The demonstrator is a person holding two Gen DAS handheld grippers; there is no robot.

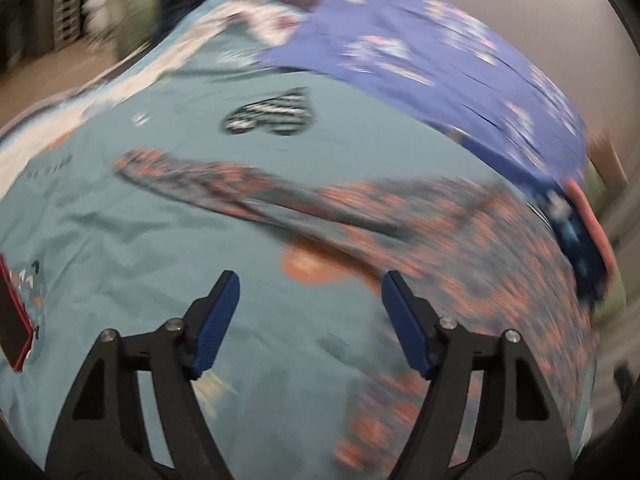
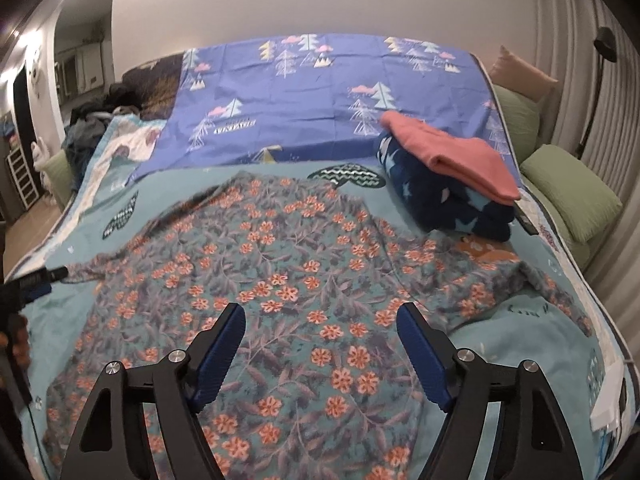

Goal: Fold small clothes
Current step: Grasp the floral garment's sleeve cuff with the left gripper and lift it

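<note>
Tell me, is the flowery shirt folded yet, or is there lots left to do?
Not yet. Done: a pink garment sits folded on a folded navy starry one, at the bed's right side. In hand: nothing; the left tongs and right tongs are open above the flowery shirt, which lies spread flat on the teal bedspread, sleeves out. Left: folding that whole shirt and stacking it.

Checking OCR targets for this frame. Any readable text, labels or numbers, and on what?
Nothing reads cleanly.
Purple tree-print sheet: a dark line of print under one tree, seen upside down, too blurred to read.
Teal bedspread: small dark script near the right edge, too small to read.
Teal bedspread, left wrist view: faint dark lettering, smeared by motion blur.
Flowered garment: no text seen.
</note>
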